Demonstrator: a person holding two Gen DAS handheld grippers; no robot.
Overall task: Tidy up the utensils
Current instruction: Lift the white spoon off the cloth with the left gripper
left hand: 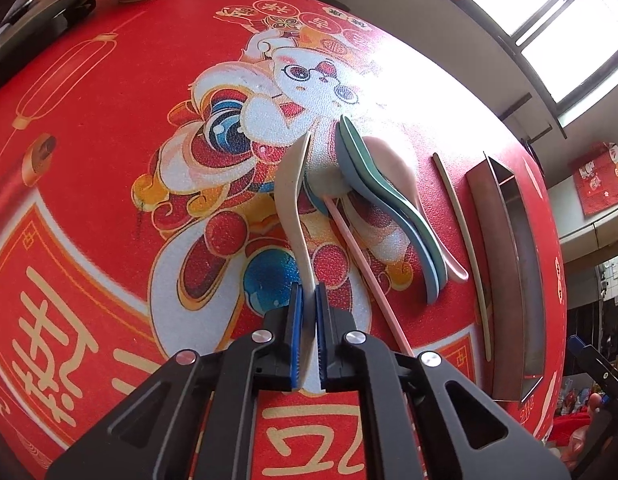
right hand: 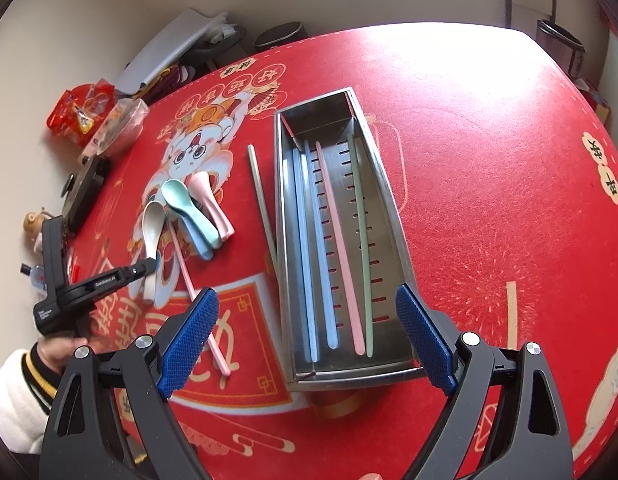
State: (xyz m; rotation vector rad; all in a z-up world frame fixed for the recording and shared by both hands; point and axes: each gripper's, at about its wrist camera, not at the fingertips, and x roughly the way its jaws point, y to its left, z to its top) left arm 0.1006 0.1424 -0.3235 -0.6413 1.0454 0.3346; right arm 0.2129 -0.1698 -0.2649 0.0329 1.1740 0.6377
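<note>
Cream spoon handle clamped between blue pads; green, blue, pink spoons stacked beside it; loose chopsticks flank steel tray holding four more.

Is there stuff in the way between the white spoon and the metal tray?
Yes. The left gripper holds the white spoon; the other spoons, a pink chopstick and a green chopstick lie between it and the metal tray.
</note>
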